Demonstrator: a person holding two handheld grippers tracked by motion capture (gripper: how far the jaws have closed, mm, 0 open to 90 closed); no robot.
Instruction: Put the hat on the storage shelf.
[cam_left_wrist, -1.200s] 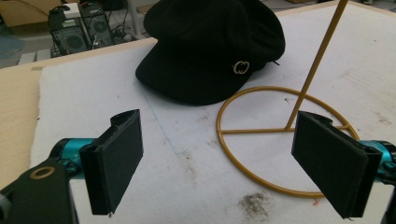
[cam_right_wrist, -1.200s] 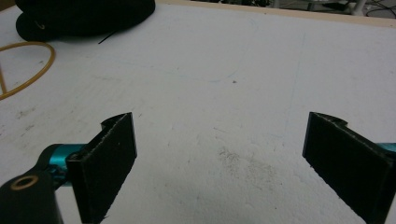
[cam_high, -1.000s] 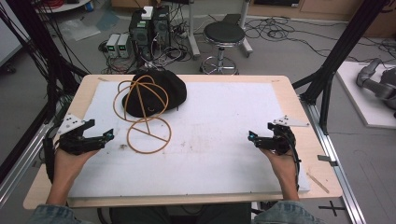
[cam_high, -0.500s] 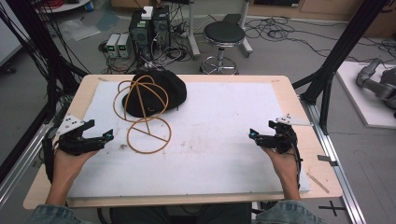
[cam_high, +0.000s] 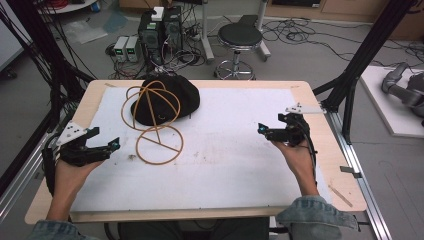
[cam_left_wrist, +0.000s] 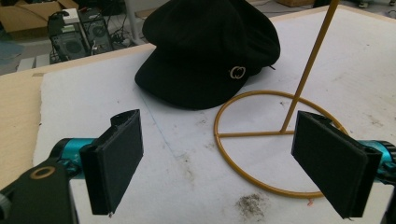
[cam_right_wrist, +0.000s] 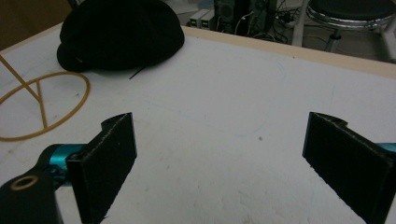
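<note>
Jaws of both grippers are held spread wide, with nothing between them. The left gripper (cam_high: 102, 147) is held at the near left of the white mat (cam_high: 240, 150), just off the mat's left edge, and is aimed right and far, toward the hat stand. The right gripper (cam_high: 267, 131) is held at the right of the mat, well apart from the stand and pointed left across bare mat.

Just beyond the left gripper, the ring base of the golden wire hat stand (cam_high: 159, 142) is seen resting on the mat, with a thin stem rising from its crossbar to a wire dome. Behind the stand, at the far left of the mat, a black newsboy cap (cam_left_wrist: 205, 46) is laid flat, a small metal emblem (cam_left_wrist: 237, 72) showing on its band. Farther off, past the wooden table edge (cam_high: 240, 84), a round stool (cam_high: 240, 37) is seen on the floor.
</note>
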